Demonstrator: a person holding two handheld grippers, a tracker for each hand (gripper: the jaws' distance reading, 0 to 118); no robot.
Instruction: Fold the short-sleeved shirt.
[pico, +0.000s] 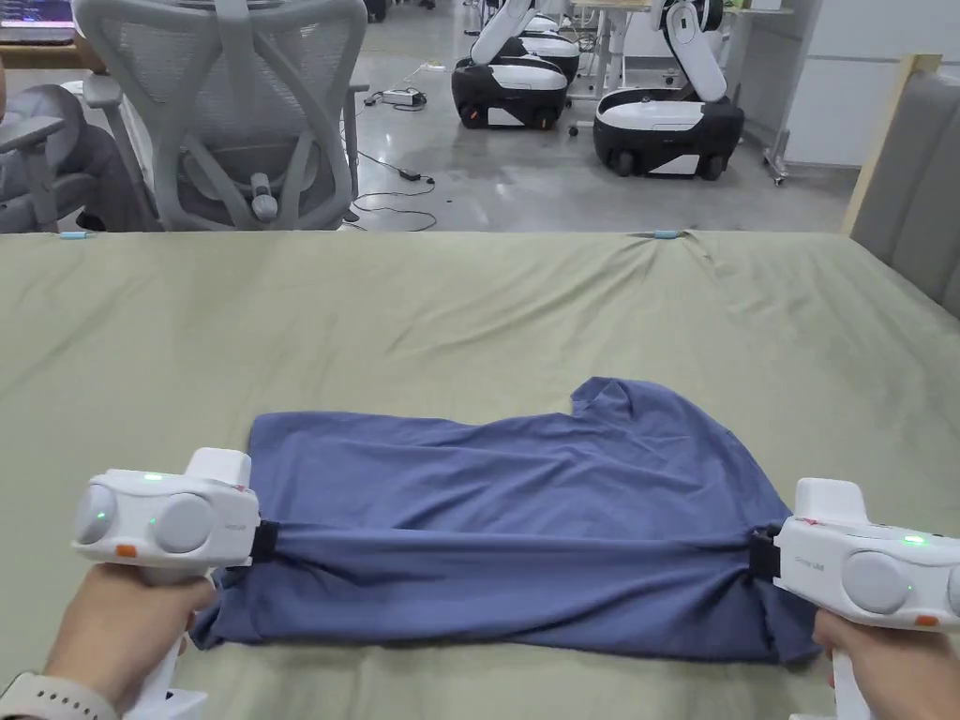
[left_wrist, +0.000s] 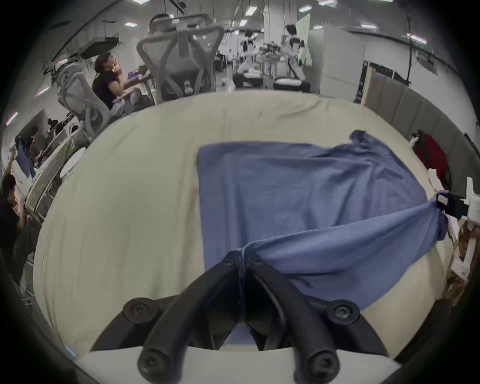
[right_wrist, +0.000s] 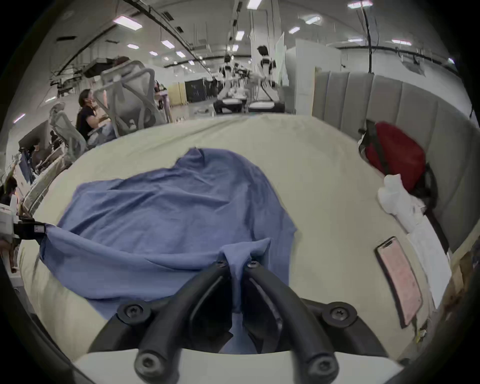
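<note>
- The blue short-sleeved cotton shirt (pico: 525, 506) is spread sideways on the pale green sheet-covered bed (pico: 469, 309), its collar end towards 3 o'clock and its hem towards 9 o'clock in the head view, with the near long edge raised off the sheet.
- The left gripper (pico: 265, 541) is closed tight, its fingers (left_wrist: 255, 262) pinching the near hem corner; a thin pleat of cloth is clamped between them.
- The right gripper (pico: 763, 553) is likewise closed, its fingers (right_wrist: 250, 265) clamped on a bunched tuft of cloth at the shoulder or sleeve end.
- The step in hand is judged to be a lengthwise fold, the near edge being carried over towards 12 o'clock.
- For a clean fold, the edge should be kept taut between the two grippers, both should be moved at the same height and pace, and the edge should be laid parallel to the far edge before release.
- Slack at the 3 o'clock end should be watched, since the sleeve cloth is bunched there and could be trapped inside the fold.
- In the right gripper view, a red bag (right_wrist: 397, 156), white cloth (right_wrist: 400, 202) and a pink-cased phone (right_wrist: 400, 280) are seen at 3 o'clock on the bed, outside the head view's frame.
- In the left gripper view, the hem edge is seen to lie straight and flat, which the head view shows less plainly.
- The two grey mesh office chairs (pico: 234, 112) and the white-and-black wheeled robots (pico: 666, 122) at 12 o'clock are seen most clearly in the head view.
</note>
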